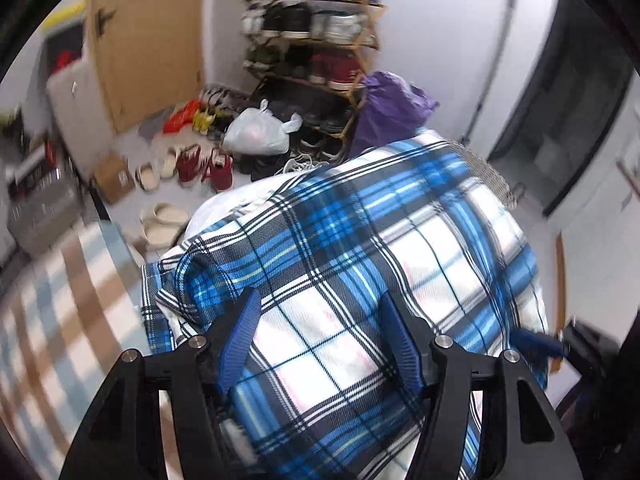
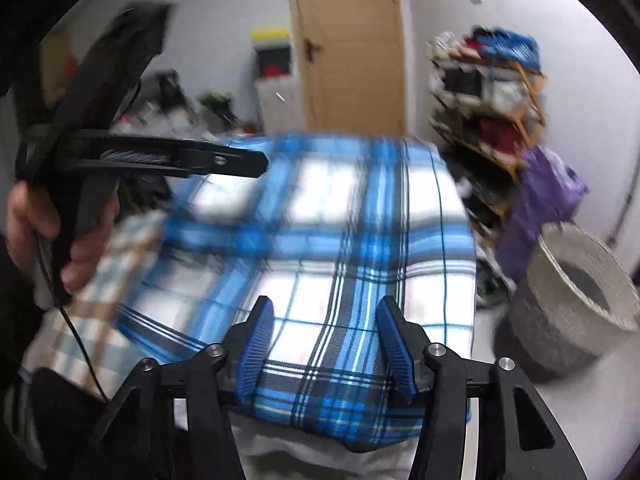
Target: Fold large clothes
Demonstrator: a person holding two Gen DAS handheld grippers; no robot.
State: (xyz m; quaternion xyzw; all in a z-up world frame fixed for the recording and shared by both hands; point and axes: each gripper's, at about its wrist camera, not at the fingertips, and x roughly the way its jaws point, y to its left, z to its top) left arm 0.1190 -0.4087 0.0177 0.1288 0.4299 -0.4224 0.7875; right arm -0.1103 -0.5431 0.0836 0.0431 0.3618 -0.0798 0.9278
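Right now a large blue, white and black plaid cloth [image 1: 360, 248] fills the middle of both wrist views, bulging up in a rounded, folded mass. Under it, at its left side, lies a pale beige-and-blue checked bed cover [image 1: 60, 300], badly blurred.

From the left wrist camera, the left gripper [image 1: 320, 324] has its two blue ribbed fingers [image 1: 240, 340] spread wide, one on each side of a band of plaid cloth that runs between them. Whether the pads press the cloth or only straddle it cannot be told. A bunched, gathered corner of the cloth sits just beside the left finger.

From the right wrist camera, the right gripper [image 2: 324, 328] likewise stands wide open, its blue fingers [image 2: 396, 348] flanking the near folded edge of the plaid cloth, which lies between and below them; contact is unclear. In the same view the left gripper shows from the side, held in a bare hand [image 2: 44, 228], its black tip over the far left edge of the cloth.

Behind the cloth stand a wooden shoe rack crowded with shoes [image 1: 316, 48], a purple bag [image 1: 392, 108], a white plastic bag [image 1: 260, 128] and a light wooden door [image 2: 348, 44]. A grey woven round basket [image 2: 576, 300] sits on the floor to the right of the cloth.
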